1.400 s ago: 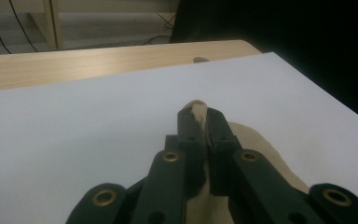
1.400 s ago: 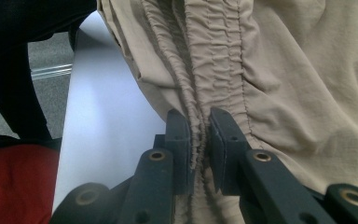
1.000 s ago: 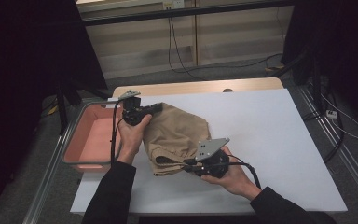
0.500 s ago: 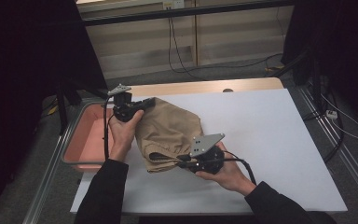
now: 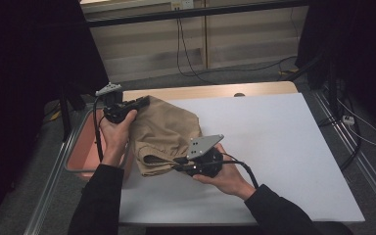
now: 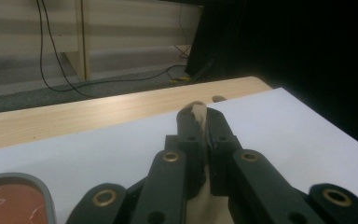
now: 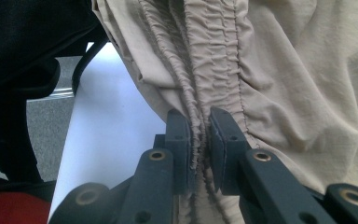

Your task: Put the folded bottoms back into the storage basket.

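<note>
Your left gripper (image 5: 144, 101) sits above the table's (image 5: 284, 147) far left corner, and its jaws are clamped on a fold of the tan garment (image 5: 164, 132); in the left gripper view a small tuft of cloth (image 6: 198, 112) pokes out between the tips. Your right gripper (image 5: 178, 163) is near the front edge, left of the middle, with its jaws pinched on the garment's gathered elastic band (image 7: 214, 56), which runs straight up from them in the right gripper view. The garment is bunched between your two grippers over the left part of the table, its far corner lifted by your left gripper. The red tray (image 5: 85, 149) sits just off the table's left edge, under your left forearm.
</note>
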`<move>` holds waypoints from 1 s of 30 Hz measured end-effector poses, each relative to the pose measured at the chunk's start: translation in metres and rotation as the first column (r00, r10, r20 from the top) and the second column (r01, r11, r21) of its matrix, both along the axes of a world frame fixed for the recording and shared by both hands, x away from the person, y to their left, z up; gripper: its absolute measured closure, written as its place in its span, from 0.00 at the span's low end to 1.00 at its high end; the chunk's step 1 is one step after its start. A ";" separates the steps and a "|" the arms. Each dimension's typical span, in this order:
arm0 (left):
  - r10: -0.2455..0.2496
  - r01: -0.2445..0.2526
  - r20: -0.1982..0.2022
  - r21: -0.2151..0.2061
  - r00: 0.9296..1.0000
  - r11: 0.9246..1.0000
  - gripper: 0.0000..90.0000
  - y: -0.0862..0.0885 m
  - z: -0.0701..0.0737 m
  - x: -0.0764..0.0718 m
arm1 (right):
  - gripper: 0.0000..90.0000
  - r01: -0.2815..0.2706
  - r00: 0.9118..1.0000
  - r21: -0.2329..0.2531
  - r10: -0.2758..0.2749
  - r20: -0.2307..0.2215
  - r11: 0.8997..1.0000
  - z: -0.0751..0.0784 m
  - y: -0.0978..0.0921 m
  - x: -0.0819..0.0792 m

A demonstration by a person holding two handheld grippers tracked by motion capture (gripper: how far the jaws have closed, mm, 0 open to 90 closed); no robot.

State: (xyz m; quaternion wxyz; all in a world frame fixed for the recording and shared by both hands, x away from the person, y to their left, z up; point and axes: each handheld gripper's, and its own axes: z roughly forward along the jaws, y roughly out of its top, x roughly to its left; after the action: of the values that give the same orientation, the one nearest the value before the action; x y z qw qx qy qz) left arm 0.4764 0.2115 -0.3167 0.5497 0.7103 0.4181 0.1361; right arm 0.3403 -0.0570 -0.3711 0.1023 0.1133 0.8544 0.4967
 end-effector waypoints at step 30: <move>0.087 -0.088 0.068 0.014 0.994 0.996 0.97 0.042 0.025 -0.001 | 0.88 -0.036 0.999 0.046 0.035 0.009 0.998 0.018 0.049 0.016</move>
State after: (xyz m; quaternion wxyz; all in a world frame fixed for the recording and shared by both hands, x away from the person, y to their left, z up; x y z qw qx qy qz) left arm 0.4754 0.2530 -0.2919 0.5508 0.6910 0.4289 0.1874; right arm 0.3563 -0.0085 -0.3529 0.0942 0.0984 0.8443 0.5183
